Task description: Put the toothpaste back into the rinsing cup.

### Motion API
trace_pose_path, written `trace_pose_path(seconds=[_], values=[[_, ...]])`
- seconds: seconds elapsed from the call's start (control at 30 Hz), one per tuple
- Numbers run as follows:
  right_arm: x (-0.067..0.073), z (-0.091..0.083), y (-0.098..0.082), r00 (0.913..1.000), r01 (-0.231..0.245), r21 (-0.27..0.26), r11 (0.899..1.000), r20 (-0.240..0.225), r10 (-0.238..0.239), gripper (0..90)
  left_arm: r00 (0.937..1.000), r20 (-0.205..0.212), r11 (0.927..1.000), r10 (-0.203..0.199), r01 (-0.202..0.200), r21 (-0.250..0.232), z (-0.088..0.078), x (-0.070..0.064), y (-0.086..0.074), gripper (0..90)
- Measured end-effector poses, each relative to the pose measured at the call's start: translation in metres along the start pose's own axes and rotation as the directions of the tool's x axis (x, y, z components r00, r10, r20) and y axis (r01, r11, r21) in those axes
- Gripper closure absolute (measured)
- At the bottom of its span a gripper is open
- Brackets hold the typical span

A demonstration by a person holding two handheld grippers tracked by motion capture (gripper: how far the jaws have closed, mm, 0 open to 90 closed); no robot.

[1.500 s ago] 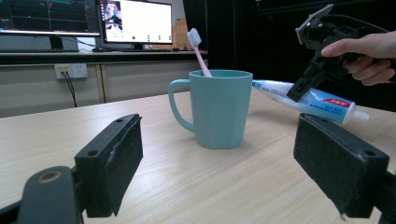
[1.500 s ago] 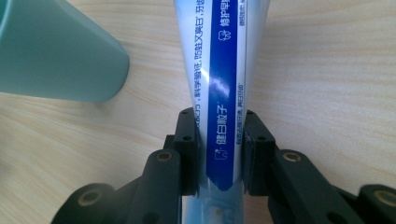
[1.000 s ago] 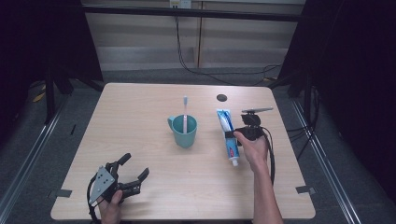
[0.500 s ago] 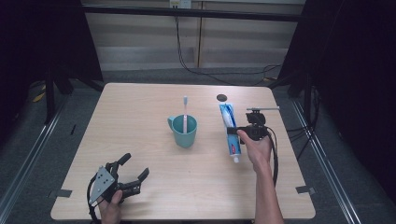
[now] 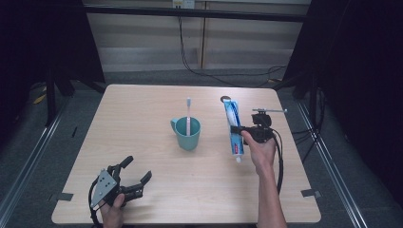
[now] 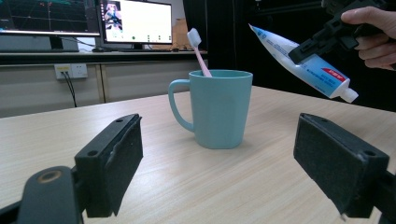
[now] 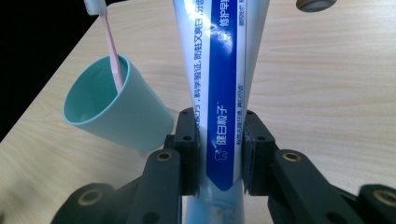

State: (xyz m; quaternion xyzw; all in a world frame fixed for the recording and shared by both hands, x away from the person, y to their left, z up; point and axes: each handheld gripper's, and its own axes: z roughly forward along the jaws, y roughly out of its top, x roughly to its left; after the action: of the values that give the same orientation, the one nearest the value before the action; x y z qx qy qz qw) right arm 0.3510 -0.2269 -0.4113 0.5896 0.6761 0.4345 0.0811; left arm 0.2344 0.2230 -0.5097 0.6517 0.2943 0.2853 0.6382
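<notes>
Clamping the toothpaste tube (image 7: 219,88) across its blue-and-white body, the right gripper (image 7: 219,156) has both black jaws pressed flat against the tube's sides, as the right gripper view shows. In the high view the tube (image 5: 233,127) sits at about 3 o'clock from the table's middle, running lengthwise from 12 toward 6 o'clock, with its white cap at the 6 o'clock end and its flat crimped end at 12. The left gripper view shows the tube (image 6: 306,63) lifted clear of the wood, tilted, cap end lower, with the person's right hand (image 6: 373,35) behind the gripper that holds it.

At about 9 o'clock from the tube, near but apart from it, stands a teal mug (image 5: 187,134) with its handle toward 9 o'clock. A pink toothbrush (image 5: 188,116) stands in the mug, leaning on the rim, white bristle head up. A small dark round thing (image 5: 225,99) lies on the wood just beyond the tube's 12 o'clock end; what it is cannot be told.

Well apart, near the table's (image 5: 142,109) 7 o'clock corner, the left gripper (image 5: 134,171) rests in the person's left hand (image 5: 114,209) with its jaws spread wide and nothing between them, pointing toward the mug. In the left gripper view its two padded jaws frame the mug (image 6: 219,109) from low down.
</notes>
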Motion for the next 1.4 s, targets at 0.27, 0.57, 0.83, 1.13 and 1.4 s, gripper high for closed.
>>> trace_pose_path(seconds=[0.27, 0.57, 0.83, 1.13, 1.4], values=[[0.003, -0.004, 0.001, 1.0, 0.006, -0.052, 0.999, 0.007, -0.005, 72.1, 1.0, 0.0, 1.0, -0.004, 0.004, -0.003, 0.0, 0.0, 0.0, 15.7], [0.008, -0.01, 0.002, 0.9992, 0.039, -0.129, 0.991, -0.004, -0.04, 72.1, 1.0, 0.0, 1.0, 0.0, 0.0, 0.0, 0.0, 0.0, 0.0, 15.7], [0.014, -0.014, 0.002, 0.9967, 0.074, -0.205, 0.976, -0.018, -0.079, 72.1, 1.0, 0.002, 1.0, -0.003, 0.003, -0.002, 0.0, 0.0, 0.0, 15.7], [0.017, -0.018, 0.005, 0.9942, 0.091, -0.258, 0.962, -0.031, -0.103, 72.1, 1.0, -0.001, 1.0, -0.001, 0.001, -0.002, 0.0, 0.0, 0.0, 15.7], [0.024, -0.02, 0.006, 0.9908, 0.111, -0.312, 0.944, -0.04, -0.129, 72.1, 1.0, 0.004, 1.0, -0.003, 0.003, -0.002, 0.0, 0.0, 0.0, 15.7]])
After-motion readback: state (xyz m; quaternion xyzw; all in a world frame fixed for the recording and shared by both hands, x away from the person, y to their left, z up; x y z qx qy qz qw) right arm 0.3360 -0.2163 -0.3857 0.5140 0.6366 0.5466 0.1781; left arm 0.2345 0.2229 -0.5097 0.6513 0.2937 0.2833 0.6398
